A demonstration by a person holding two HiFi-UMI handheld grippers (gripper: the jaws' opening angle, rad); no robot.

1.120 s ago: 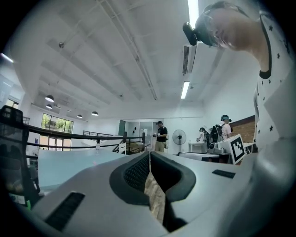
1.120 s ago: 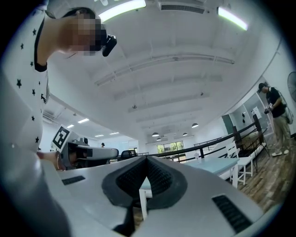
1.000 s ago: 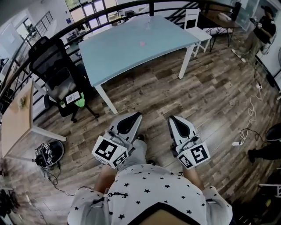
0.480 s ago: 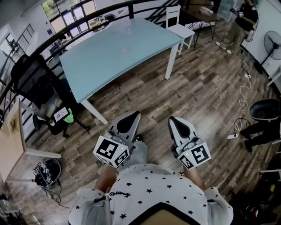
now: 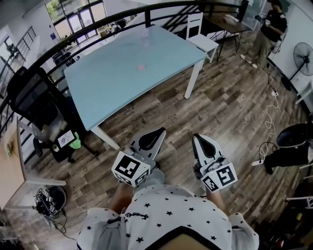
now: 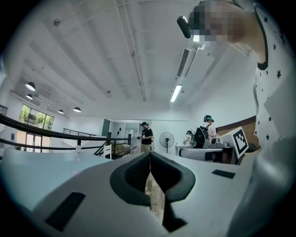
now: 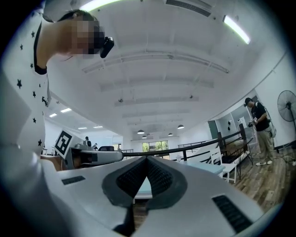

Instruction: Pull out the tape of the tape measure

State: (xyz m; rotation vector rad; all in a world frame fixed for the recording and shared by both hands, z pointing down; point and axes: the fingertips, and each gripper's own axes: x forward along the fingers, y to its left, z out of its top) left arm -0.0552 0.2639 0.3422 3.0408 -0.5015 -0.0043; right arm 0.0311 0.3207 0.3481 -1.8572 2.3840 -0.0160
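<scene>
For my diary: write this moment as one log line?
left hand-held gripper: shut, empty | right hand-held gripper: shut, empty | table: ahead, untouched

- The table (image 5: 112, 83) has a pale blue top and white legs; a small pink spot (image 5: 141, 67) shows on it.
- The floor (image 5: 230, 107) is brown-grey wood planking with a streaky grain.
- The person's shirt (image 5: 166, 215) is white, dotted with small black stars.
- The left gripper (image 5: 160, 131) and right gripper (image 5: 196, 136) have light grey shells, with black ribbed pads (image 6: 138, 173) inside.
- Each marker cube (image 5: 129, 168) bears black squares on white.
- The office chair (image 5: 34, 97) is black, with something bright green (image 5: 75, 143) on its seat.
- The side chair (image 5: 201, 36) is white.
- The railing (image 5: 146, 10) is black.
</scene>
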